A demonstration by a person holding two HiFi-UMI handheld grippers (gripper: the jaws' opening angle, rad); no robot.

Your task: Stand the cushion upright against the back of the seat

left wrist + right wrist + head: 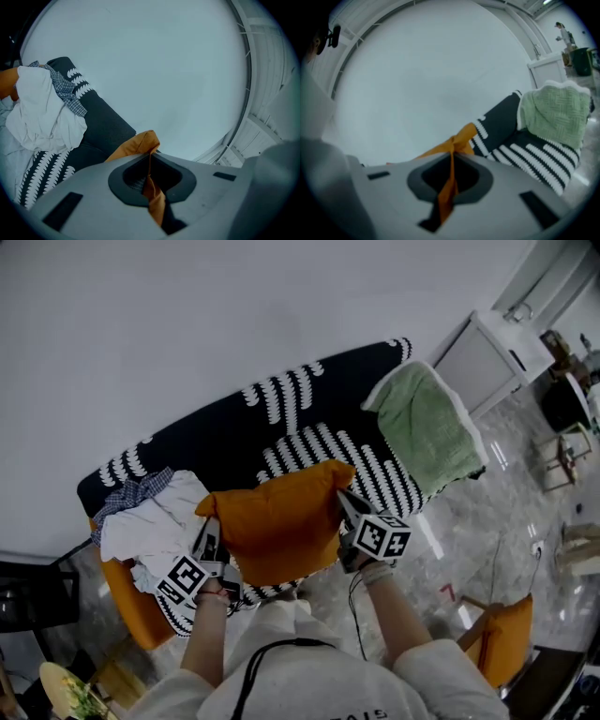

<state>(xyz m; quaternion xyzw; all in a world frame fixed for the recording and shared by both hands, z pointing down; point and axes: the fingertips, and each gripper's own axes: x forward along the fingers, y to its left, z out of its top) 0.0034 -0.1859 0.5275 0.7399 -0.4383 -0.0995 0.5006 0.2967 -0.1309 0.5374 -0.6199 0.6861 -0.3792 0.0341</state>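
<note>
Jaws on left gripper, right gripper pinching orange fabric cushion corners; looks mid-carry, next prop against black-white striped sofa back.

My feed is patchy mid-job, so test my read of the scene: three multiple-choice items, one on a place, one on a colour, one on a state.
1. Where does the green blanket lie?
A. over the sofa's right end in the head view
B. on the floor
C. on the middle of the seat

2. What colour is the cushion?
A. blue
B. orange
C. grey

3. How do the left gripper and right gripper stand?
A. both open
B. only the left shut
C. both shut on the cushion's fabric

Answers:
1 A, it drapes that end of the sofa.
2 B, it is orange in every view.
3 C, each gripper view shows orange fabric pinched between closed jaws.
</note>
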